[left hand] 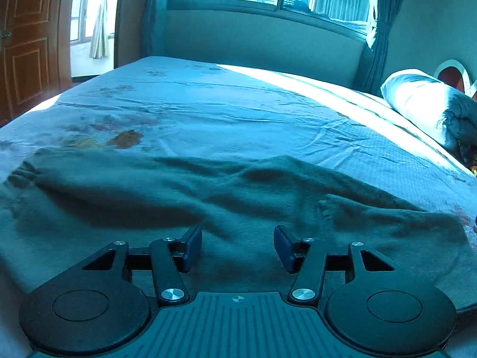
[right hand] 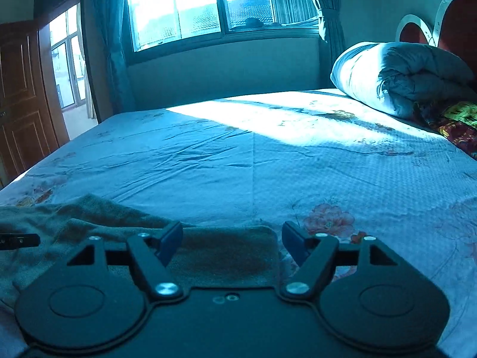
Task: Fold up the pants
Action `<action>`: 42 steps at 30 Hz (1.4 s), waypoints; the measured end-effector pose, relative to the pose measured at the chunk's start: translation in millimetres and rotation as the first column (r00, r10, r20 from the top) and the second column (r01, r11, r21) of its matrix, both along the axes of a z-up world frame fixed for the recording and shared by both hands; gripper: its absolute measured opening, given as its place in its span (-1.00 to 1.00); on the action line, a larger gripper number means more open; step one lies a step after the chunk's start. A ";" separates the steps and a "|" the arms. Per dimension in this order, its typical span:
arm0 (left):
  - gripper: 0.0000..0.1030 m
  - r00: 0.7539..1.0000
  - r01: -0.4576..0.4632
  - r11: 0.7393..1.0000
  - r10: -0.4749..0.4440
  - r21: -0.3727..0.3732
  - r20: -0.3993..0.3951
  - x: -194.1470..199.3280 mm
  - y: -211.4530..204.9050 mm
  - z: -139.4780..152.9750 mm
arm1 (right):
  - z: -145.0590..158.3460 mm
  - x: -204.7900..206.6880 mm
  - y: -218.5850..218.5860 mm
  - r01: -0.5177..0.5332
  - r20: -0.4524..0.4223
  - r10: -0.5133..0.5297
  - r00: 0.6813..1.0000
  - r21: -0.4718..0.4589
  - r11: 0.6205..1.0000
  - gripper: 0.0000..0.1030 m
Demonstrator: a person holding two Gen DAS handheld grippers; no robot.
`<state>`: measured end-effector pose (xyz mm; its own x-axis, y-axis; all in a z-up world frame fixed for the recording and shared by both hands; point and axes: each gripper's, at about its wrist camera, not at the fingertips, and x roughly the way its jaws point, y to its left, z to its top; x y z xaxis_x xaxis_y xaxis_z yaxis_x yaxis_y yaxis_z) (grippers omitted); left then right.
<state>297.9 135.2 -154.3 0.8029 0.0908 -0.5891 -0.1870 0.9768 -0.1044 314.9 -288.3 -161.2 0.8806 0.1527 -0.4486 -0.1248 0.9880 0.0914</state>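
Note:
Grey-green pants (left hand: 238,197) lie spread across the bed sheet (left hand: 208,110), one leg end at the far left and a rumpled fold near the middle. My left gripper (left hand: 238,238) hovers just above the near part of the pants, open, with only flat cloth showing beneath the gap between its fingers. In the right wrist view the right end of the pants (right hand: 226,253) lies flat, with its corner under my right gripper (right hand: 232,235). That gripper is open too, its blue pads apart and nothing pinched. A dark tip of the left gripper shows at the left edge (right hand: 18,240).
A flowered sheet (right hand: 298,164) covers the bed, with a sunlit band towards the window (right hand: 196,6). A rolled quilt (right hand: 402,74) and a patterned cushion (right hand: 456,125) lie at the headboard on the right. A wooden door (left hand: 26,44) stands at the left.

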 end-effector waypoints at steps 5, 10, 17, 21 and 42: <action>0.05 0.984 -0.169 0.984 0.172 -0.052 0.047 -73.7 93.3 7.5 | -4.1 -30.7 -13.8 0.048 0.019 -0.049 0.999 0.047 0.998 0.37; 0.05 0.967 -0.252 0.943 0.256 -0.219 -0.007 -93.2 157.5 -15.2 | -1.0 -27.8 6.2 0.013 -0.016 -0.012 1.000 0.085 0.996 0.36; 0.05 0.970 -0.231 0.908 0.241 -0.348 -0.016 -63.4 197.5 -53.9 | -2.5 -28.8 62.0 -0.030 -0.061 0.033 0.998 0.037 0.999 0.38; 0.12 0.974 -0.177 0.878 0.220 -0.444 0.047 -56.5 218.4 -70.1 | -10.3 -30.3 110.5 -0.113 -0.089 0.115 0.989 0.027 0.993 0.39; 0.27 0.984 -0.117 0.933 0.155 -0.341 0.085 -55.6 205.6 -59.1 | -51.6 -49.9 216.1 -0.332 -0.157 0.299 0.941 -0.284 0.899 0.56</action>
